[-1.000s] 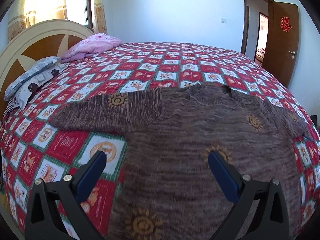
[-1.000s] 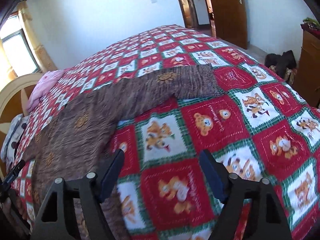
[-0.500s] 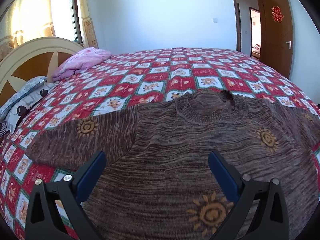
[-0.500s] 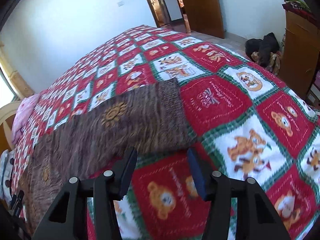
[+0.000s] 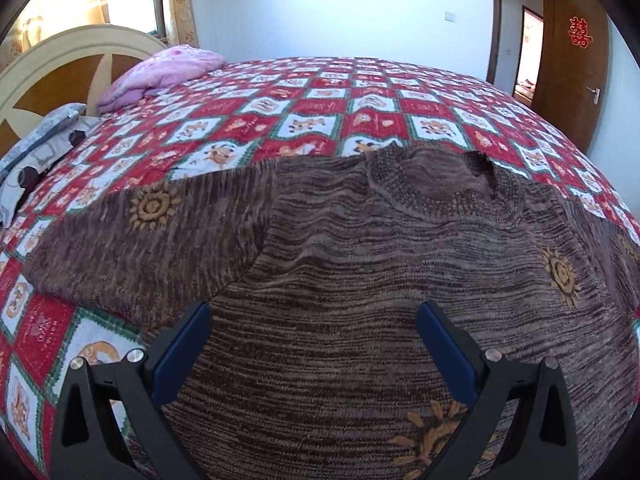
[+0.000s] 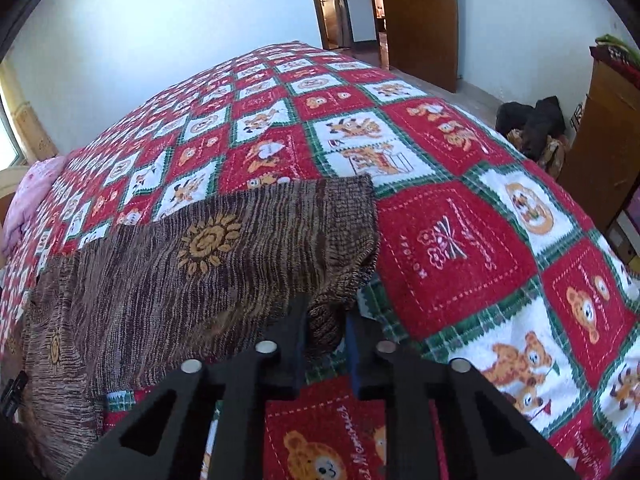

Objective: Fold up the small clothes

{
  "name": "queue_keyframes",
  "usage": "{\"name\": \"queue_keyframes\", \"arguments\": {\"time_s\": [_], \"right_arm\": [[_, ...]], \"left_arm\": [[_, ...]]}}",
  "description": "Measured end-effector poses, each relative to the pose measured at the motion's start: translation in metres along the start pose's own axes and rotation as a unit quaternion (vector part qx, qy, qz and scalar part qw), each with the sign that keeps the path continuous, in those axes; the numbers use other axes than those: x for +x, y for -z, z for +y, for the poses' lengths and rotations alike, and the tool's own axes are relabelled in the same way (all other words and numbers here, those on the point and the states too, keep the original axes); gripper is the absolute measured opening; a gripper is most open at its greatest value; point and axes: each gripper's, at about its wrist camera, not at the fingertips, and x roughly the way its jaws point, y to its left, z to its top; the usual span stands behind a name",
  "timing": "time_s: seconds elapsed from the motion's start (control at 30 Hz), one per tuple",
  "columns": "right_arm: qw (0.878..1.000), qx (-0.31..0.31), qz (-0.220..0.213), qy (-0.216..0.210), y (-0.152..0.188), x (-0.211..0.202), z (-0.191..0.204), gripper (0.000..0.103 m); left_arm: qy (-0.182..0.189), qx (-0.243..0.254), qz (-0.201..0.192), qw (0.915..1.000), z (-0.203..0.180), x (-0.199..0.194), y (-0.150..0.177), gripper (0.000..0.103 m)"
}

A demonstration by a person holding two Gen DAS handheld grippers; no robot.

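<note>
A brown knitted sweater [image 5: 360, 280] with orange sun motifs lies spread flat on the bed, front up, collar [image 5: 432, 176] at the far side. My left gripper [image 5: 312, 332] is open and empty, hovering over the sweater's body. The left sleeve [image 5: 140, 232] stretches out to the left. In the right wrist view my right gripper [image 6: 326, 320] is shut on the near edge of the right sleeve [image 6: 240, 248], close to its ribbed cuff [image 6: 348, 208], and the fabric bunches between the pads.
The bed wears a red, white and green checked quilt [image 6: 460, 240] with bear pictures. A pink folded blanket [image 5: 160, 72] and grey pillows [image 5: 36, 140] lie by the headboard. A wooden cabinet [image 6: 600, 140] and dark bags [image 6: 532, 124] stand beside the bed on the right.
My right gripper has moved forward to the sleeve and closed on its edge near the cuff. My left gripper has shifted slightly over the sweater's body and stays open.
</note>
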Motion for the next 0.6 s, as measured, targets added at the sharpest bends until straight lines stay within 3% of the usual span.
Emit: {"name": "queue_keyframes", "arguments": {"time_s": [0.3,0.43,0.6], "right_arm": [[0.989,-0.104,-0.102,0.002,-0.027,-0.060,0.071,0.012],[0.974,-0.174,-0.141,-0.027,-0.030,-0.090,0.136,0.012],[0.950,-0.263,-0.141,-0.091,0.003,-0.098,0.233,0.012]], "left_arm": [[0.036,-0.020,0.007,0.9991,0.007,0.003,0.000,0.103],[0.050,-0.024,0.010,0.9984,0.008,0.005,0.000,0.103],[0.057,-0.034,0.016,0.9977,0.012,0.007,0.002,0.103]]}}
